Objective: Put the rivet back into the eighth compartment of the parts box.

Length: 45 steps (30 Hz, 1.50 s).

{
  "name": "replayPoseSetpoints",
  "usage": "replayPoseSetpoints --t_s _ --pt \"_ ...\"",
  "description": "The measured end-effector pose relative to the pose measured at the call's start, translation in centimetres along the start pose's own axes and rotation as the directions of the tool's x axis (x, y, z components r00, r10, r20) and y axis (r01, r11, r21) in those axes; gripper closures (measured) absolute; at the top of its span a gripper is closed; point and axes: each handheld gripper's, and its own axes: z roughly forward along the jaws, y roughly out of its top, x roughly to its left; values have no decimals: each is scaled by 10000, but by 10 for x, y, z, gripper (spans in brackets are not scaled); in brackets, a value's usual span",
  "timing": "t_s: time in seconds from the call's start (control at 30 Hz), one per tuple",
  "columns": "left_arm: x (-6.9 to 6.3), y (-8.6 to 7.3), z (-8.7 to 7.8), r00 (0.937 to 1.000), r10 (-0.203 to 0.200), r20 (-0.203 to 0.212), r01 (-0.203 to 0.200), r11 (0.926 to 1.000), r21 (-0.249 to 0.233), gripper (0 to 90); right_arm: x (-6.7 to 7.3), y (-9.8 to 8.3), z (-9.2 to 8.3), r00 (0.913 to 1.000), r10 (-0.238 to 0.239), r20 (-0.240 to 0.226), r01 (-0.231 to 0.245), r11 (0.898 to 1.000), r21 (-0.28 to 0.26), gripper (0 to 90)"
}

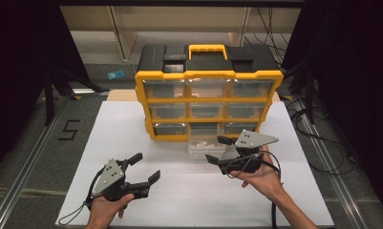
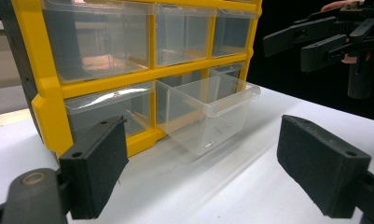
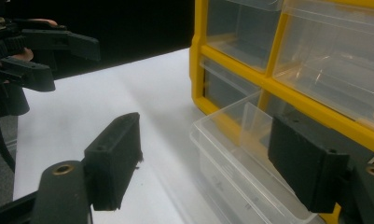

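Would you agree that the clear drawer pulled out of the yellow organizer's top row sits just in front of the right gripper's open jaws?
Not quite: the drawer is pulled out of the bottom row of the organizer, middle column, as the high view shows. It does sit just in front of the right gripper, whose jaws are open.

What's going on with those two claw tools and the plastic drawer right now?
Left gripper open, idle on the white table. Right gripper open beside the pulled-out clear drawer, not gripping. Nothing in the way.

Black hand-held gripper (image 1: 143, 168), grey plate (image 1: 109, 175)
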Motion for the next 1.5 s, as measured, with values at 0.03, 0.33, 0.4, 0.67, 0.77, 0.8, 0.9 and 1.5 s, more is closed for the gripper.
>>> replayPoseSetpoints --t_s 0.03,0.33,0.4,0.67,0.77,0.8,0.9,1.5 --pt "0 0 0 10000 3 5 -3 10000 2 163 0 -1 0 10000 -13 -6 13 10000 -14 264" --pt "0 0 0 10000 59 7 -59 10000 3 163 1 -7 -3 9999 172 0 -172 9991 -376 259" --pt "0 0 1 10000 7 80 -6 10000 -77 163 1 -9 -5 9997 229 2 -229 9988 -430 254" --pt "0 0 0 10000 -33 42 33 10000 -26 163 2 -18 -9 9989 464 80 -457 9962 -737 228" --pt "0 0 0 10000 -16 18 16 10000 9 163 3 -23 -11 9985 523 148 -511 9961 -724 215" --pt "0 0 0 9999 -93 87 93 9999 -64 163 4 -24 -11 9981 580 202 -564 9958 -724 207" --pt "1 0 0 10000 -9 10 9 10000 34 163 5 -28 -14 9979 599 235 -581 9956 -729 206" --pt "2 0 0 10000 -35 68 35 10000 76 163 11 -43 -24 9962 712 504 -645 9902 -1241 189"
